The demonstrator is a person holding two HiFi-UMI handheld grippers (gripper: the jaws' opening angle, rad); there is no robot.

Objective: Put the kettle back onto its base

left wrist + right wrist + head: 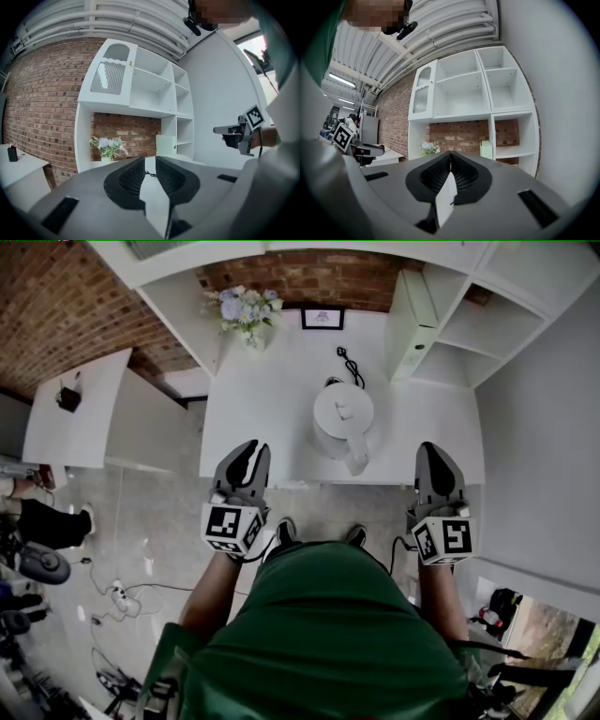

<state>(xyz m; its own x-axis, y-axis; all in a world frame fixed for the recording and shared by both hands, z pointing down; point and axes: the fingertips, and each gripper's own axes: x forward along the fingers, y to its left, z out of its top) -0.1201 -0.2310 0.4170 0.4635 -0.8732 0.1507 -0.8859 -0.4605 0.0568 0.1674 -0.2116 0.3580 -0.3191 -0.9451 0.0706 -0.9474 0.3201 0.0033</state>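
Observation:
In the head view a white kettle stands on the white desk, its handle toward the near edge. A black cord lies behind it. A dark edge shows at the kettle's far side; I cannot tell whether that is the base. My left gripper is held level at the desk's front edge, left of the kettle, with its jaws shut and empty. My right gripper sits at the front edge on the kettle's right, its tips together on nothing. Neither gripper touches the kettle.
A vase of flowers, a small framed picture and a pale box stand at the back of the desk under white shelves. A lower white table is at the left. Cables lie on the floor.

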